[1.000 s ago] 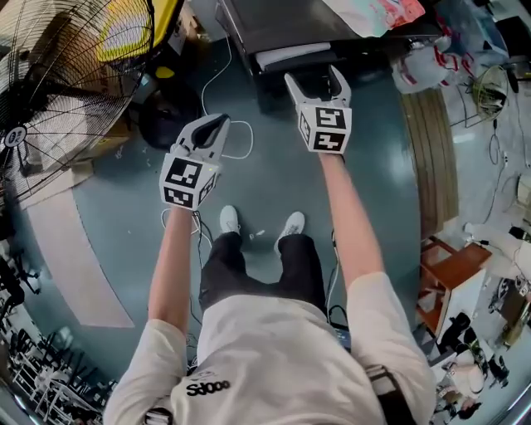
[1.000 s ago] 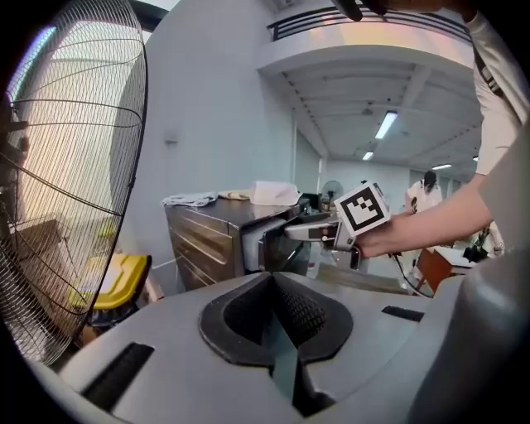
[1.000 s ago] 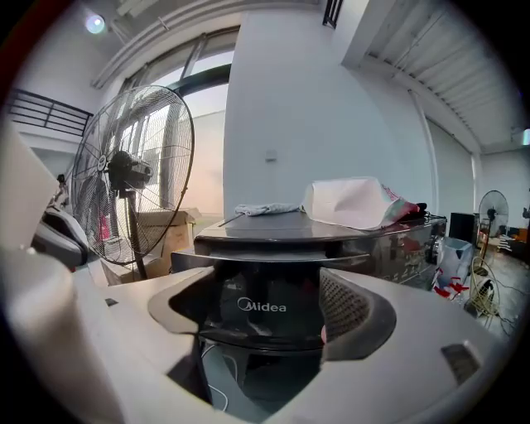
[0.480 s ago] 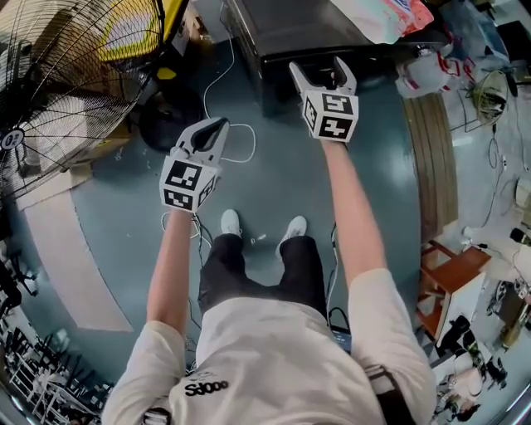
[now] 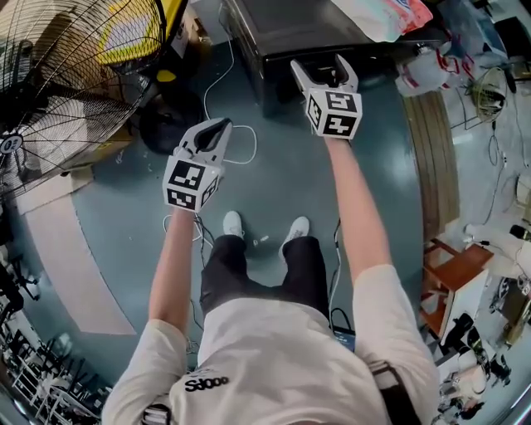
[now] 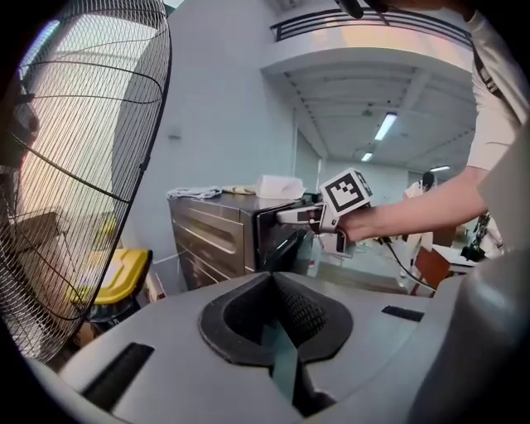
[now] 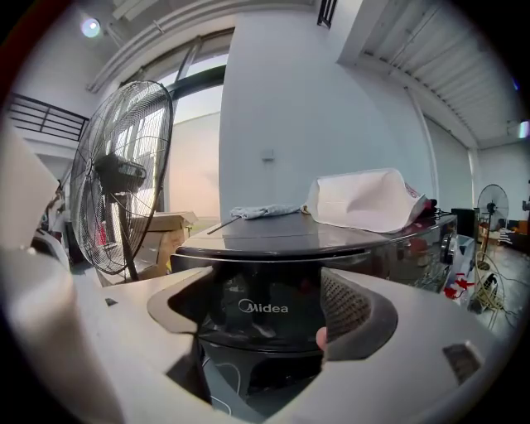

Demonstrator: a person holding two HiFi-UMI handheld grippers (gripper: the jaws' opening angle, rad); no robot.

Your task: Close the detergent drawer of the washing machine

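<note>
The dark grey washing machine [image 5: 290,33] stands at the top of the head view. My right gripper [image 5: 319,65] is open, its two fingers reaching up to the machine's front edge. In the right gripper view the glossy black drawer front [image 7: 263,308] with the Midea logo fills the gap between the open jaws, close to the pads. The drawer looks pushed in, with no white interior showing. My left gripper [image 5: 221,126] is shut on nothing and hangs over the floor, left of the machine and apart from it. The left gripper view shows the machine [image 6: 215,240] from the side.
A large standing fan [image 5: 66,75] fills the upper left, with a yellow bin [image 5: 133,33] behind it. A white cable [image 5: 236,133] loops on the blue-grey floor. A pink-and-white bag [image 5: 377,15] lies on the machine top. A wooden stool [image 5: 448,266] stands at the right.
My right gripper has moved forward toward the machine. The drawer, which stuck out with its white interior showing, has slid in. The left gripper has barely moved.
</note>
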